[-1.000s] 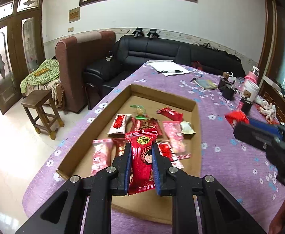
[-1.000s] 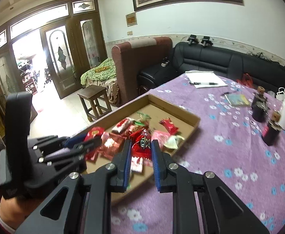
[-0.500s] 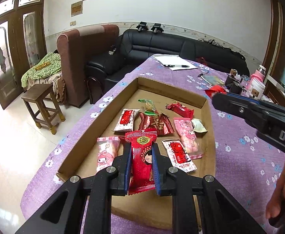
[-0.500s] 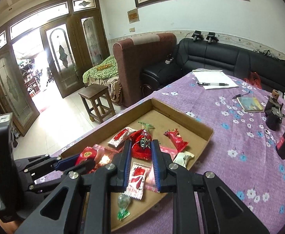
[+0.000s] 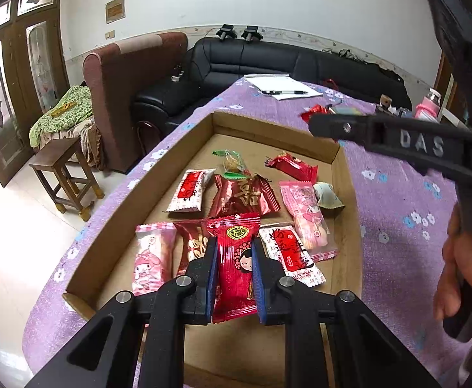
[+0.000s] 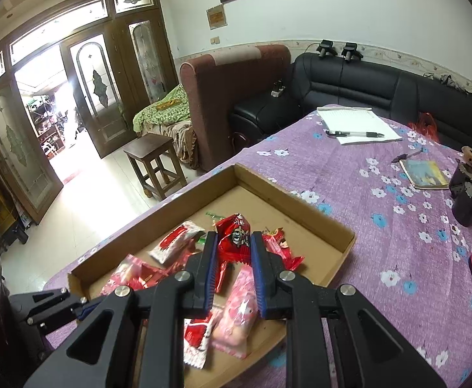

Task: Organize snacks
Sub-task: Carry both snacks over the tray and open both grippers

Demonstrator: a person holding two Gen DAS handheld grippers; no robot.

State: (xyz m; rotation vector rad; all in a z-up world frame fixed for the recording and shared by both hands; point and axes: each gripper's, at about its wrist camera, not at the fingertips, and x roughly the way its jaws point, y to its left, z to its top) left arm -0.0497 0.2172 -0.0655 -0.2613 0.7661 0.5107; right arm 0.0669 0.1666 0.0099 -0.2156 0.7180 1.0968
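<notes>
Purple flowered cloth (image 6: 349,174) covers the table, and on it sits a shallow cardboard tray (image 5: 270,131) scattered with wrapped snacks. Behind it stand a black sofa (image 6: 365,80) and a brown armchair (image 6: 236,90).

Only the left wrist view lays the tray's contents out flat: a white-and-red packet (image 5: 189,190), a dark red wrapper with gold lettering (image 5: 244,195), two pink cartoon packets (image 5: 150,257) (image 5: 307,216) and a small green-tipped candy (image 5: 231,163). It also catches the right gripper (image 5: 313,119) from the side above the tray's far corner, with a hand (image 5: 465,265) on its handle.

Only the right wrist view takes in the bright open doorway (image 6: 42,97), a wooden stool (image 6: 153,161), the notepad with a pen (image 6: 357,126) and a booklet (image 6: 426,174) farther along the table (the left gripper's black frame shows at its lower left corner).

The left gripper (image 5: 234,273) has its jaws drawn narrow, clamped on a red snack packet with a cartoon girl (image 5: 236,255), held over the tray's near end. The right gripper's jaws are equally narrow, pinching a crumpled red candy wrapper (image 6: 234,234) above the tray.
</notes>
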